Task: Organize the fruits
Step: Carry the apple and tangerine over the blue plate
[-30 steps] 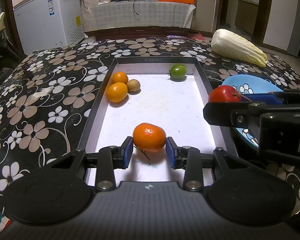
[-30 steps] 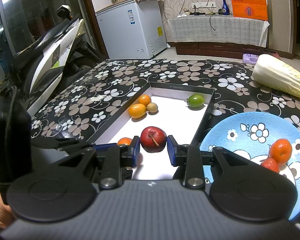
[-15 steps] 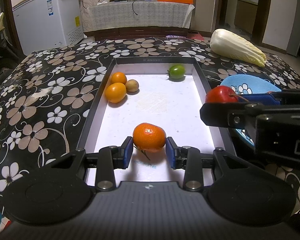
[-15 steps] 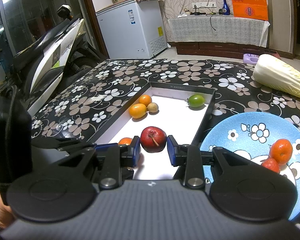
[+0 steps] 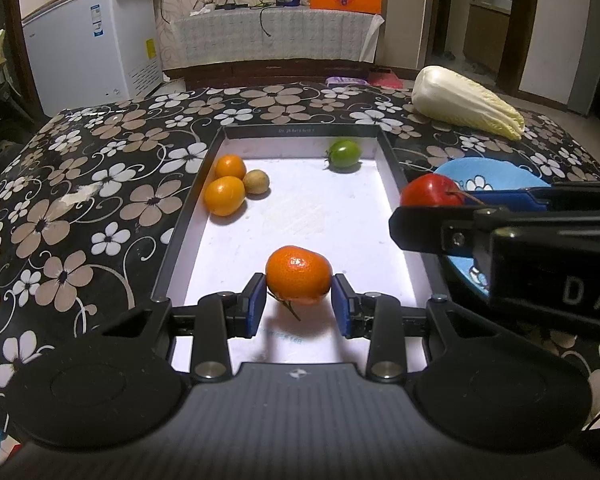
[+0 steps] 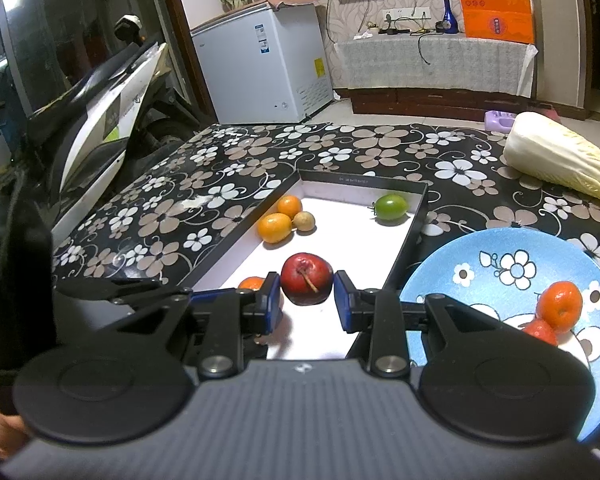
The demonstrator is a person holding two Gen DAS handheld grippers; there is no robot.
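Observation:
My left gripper (image 5: 299, 304) is shut on an orange mandarin (image 5: 299, 274) and holds it above the near end of the white tray (image 5: 300, 216). My right gripper (image 6: 307, 298) is shut on a red apple (image 6: 306, 284), over the tray's right side; it also shows in the left wrist view (image 5: 430, 196). In the tray lie two orange fruits (image 5: 225, 195), a small brown fruit (image 5: 256, 181) and a green tomato (image 5: 343, 153). A blue flowered plate (image 6: 512, 280) right of the tray holds a mandarin (image 6: 560, 306) and a red fruit (image 6: 540, 330).
A napa cabbage (image 5: 466, 102) lies on the flowered tablecloth at the far right. A white chest freezer (image 5: 92, 52) stands behind the table at left, a scooter (image 6: 100, 108) beside the table's left edge.
Both grippers have kept their fruits and lifted slightly; the view has shifted a little, and the red apple sits slightly further left in the left wrist view.

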